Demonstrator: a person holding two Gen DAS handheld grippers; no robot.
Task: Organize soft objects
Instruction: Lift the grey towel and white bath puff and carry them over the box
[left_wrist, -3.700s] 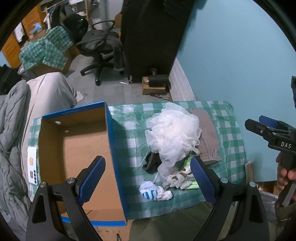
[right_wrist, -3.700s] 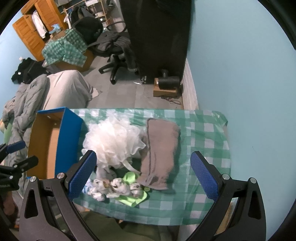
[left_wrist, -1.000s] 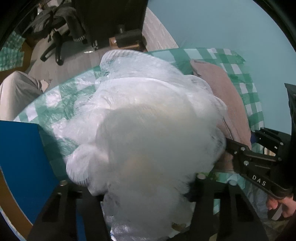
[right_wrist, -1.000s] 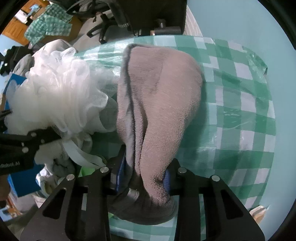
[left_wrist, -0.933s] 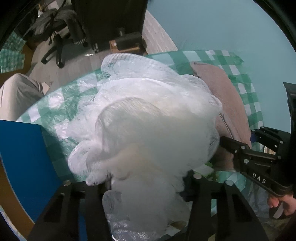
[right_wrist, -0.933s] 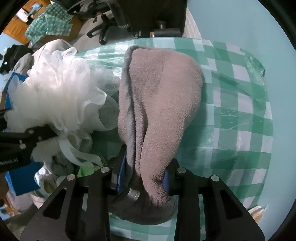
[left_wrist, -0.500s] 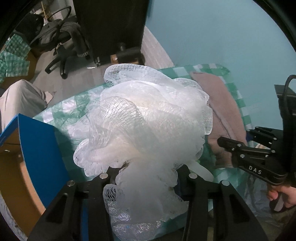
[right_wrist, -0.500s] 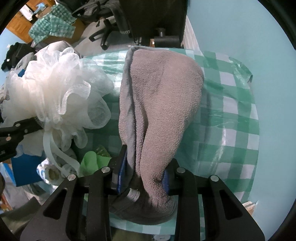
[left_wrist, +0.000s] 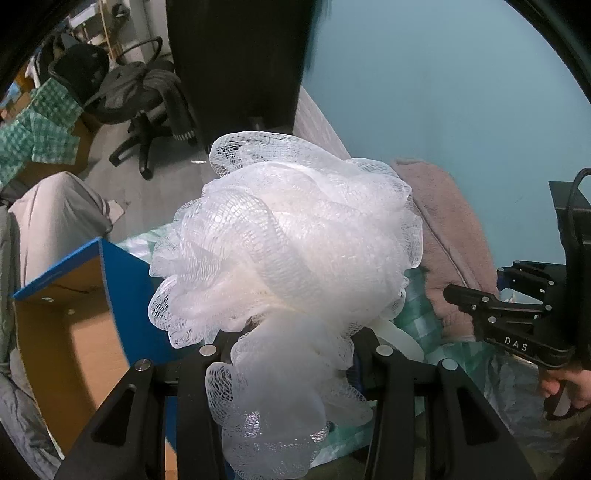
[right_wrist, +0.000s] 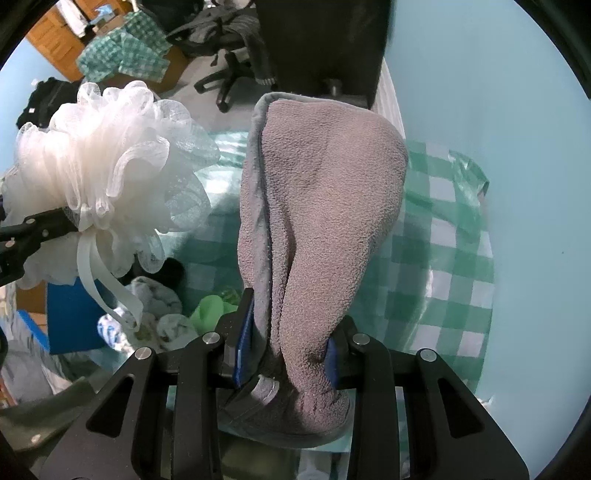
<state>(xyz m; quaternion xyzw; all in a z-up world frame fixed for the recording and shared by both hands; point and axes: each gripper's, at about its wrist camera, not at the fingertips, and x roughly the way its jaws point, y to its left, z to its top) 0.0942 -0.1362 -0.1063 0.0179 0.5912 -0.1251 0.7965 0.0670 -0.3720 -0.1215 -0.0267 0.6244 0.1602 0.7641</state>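
Your left gripper (left_wrist: 291, 350) is clamped on the white mesh pouf (left_wrist: 291, 258), which fills the centre of the left wrist frame above the blue box (left_wrist: 122, 280) at lower left; it is airy, springy and compresses to almost nothing, so I judge a bite near its tied core safest. Your right gripper (right_wrist: 286, 347) is closed on the grey towel (right_wrist: 321, 206), centre frame above the checked cloth (right_wrist: 443, 258): limp, so expect it to sag.

Teal wall (left_wrist: 424, 92), grey floor (left_wrist: 155, 192), office chair (left_wrist: 144, 99)

Left pads — hidden behind mesh pouf (left_wrist: 288, 258)
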